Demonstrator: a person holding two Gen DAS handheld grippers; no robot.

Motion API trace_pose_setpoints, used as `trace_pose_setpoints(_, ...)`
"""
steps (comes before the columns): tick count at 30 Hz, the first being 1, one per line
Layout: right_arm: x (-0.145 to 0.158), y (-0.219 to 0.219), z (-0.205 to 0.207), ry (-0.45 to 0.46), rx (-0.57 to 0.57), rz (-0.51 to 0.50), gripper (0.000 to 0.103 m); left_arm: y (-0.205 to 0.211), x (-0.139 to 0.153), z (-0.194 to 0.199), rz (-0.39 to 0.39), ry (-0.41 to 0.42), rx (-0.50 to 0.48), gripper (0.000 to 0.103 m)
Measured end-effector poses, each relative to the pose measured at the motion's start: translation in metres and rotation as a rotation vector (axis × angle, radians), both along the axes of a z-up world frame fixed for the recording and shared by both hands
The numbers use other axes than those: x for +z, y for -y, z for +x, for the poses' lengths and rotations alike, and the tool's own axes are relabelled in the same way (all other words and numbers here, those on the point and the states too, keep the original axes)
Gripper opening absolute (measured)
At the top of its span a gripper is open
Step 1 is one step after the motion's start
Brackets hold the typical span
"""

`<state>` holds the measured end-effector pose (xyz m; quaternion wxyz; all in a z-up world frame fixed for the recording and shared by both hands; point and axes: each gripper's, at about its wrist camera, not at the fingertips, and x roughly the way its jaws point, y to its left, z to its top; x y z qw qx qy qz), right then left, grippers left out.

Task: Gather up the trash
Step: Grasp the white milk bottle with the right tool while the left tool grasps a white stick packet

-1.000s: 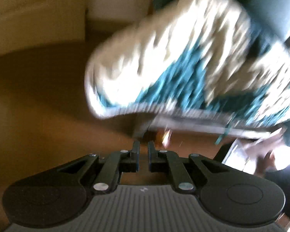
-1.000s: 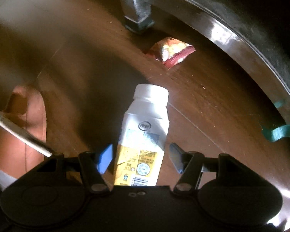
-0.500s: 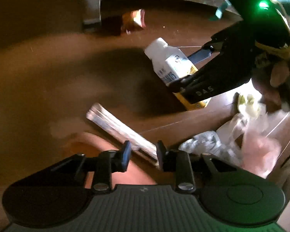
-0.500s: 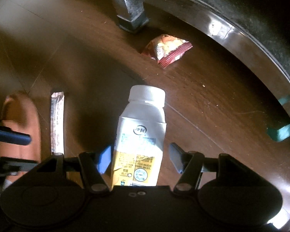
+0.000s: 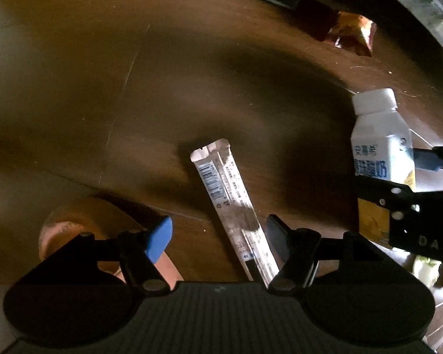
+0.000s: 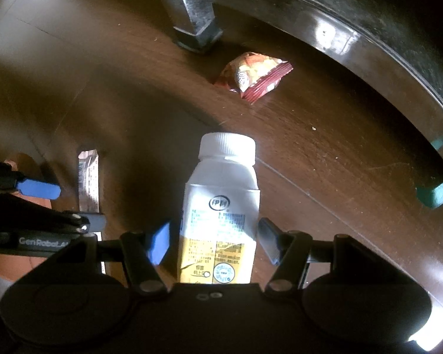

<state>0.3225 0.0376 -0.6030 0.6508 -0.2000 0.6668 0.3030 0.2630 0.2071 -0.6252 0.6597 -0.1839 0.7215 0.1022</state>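
Setting: I look straight down on a dark wood floor (image 5: 109,67); a chunky furniture leg (image 6: 192,20) and a curved dark furniture edge (image 6: 369,38) lie at the far side.
Left hand-held gripper (image 5: 218,233): spread, its jaws having just been opening; the long silver wrapper (image 5: 230,203) lies between them, nearer the right finger, and I see neither pad pressing on it.
Wrapper axis: flat on the floor, long axis running from the near right, under the gripper body, to the far left; it crosses the gap at a slant, not square to the jaws.
Right hand-held gripper (image 6: 214,240): spread; the white bottle (image 6: 221,206) sits between the pads with a gap showing on each side, so I judge it unpinched.
Bottle position: cap pointing far, base hidden under the gripper body; it lies right of the wrapper.
Remaining trash: an orange-red snack packet (image 6: 252,75) lies far of the bottle, just beside the furniture leg, apart from both grippers.
Deciding relation: each hand already straddles its own piece; I judge the left needs a small roll to square up to the slanted wrapper before closing.
Other: a person's foot (image 5: 79,224) rests on the floor at the near left.
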Motion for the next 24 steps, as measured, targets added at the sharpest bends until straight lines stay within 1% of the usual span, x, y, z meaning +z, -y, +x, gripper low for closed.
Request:
trace_pose_setpoints(3,-0.003,-0.003,-0.001,0.016,-0.004,-0.01,0.061,0.005,0.001,-0.001,0.02,0.012,0.009,0.073)
trace_pose_setpoints(6,-0.003,-0.005,0.0,0.029,-0.005,-0.02,0.058,0.008,0.0,0.001,0.044,0.0,0.021,0.073)
trace_pose_setpoints(8,-0.003,-0.006,-0.001,0.03,-0.002,-0.025,0.052,0.017,-0.001,0.004,0.068,-0.015,-0.006,0.072)
trace_pose_setpoints(9,-0.003,-0.007,-0.001,0.031,-0.001,-0.029,0.052,0.021,-0.001,0.004,0.081,-0.009,-0.028,0.071)
trace_pose_setpoints(11,-0.004,-0.007,-0.004,0.038,0.0,-0.036,0.052,0.035,0.003,0.008,0.093,0.021,-0.091,0.055)
trace_pose_setpoints(12,-0.004,-0.008,-0.004,0.04,0.005,-0.041,0.052,0.041,0.004,0.01,0.094,0.027,-0.111,0.051)
trace_pose_setpoints(14,-0.005,-0.011,-0.007,0.047,0.019,-0.059,0.051,0.049,0.006,0.01,0.094,0.038,-0.145,0.033)
trace_pose_setpoints(15,-0.004,-0.011,-0.008,0.054,0.028,-0.066,0.05,0.052,0.007,0.01,0.093,0.048,-0.164,0.028)
trace_pose_setpoints(16,-0.003,-0.011,-0.009,0.059,0.032,-0.066,0.05,0.054,0.008,0.01,0.092,0.051,-0.174,0.028)
trace_pose_setpoints(18,0.002,-0.008,-0.011,0.061,0.022,-0.059,0.049,0.053,0.009,0.008,0.082,0.062,-0.163,0.025)
trace_pose_setpoints(20,0.01,-0.004,-0.014,0.072,0.015,-0.058,0.049,0.046,0.013,0.005,0.08,0.093,-0.168,0.024)
trace_pose_setpoints(24,0.038,0.003,-0.019,0.113,0.023,-0.04,0.049,0.035,0.03,-0.002,0.063,0.15,-0.144,0.023)
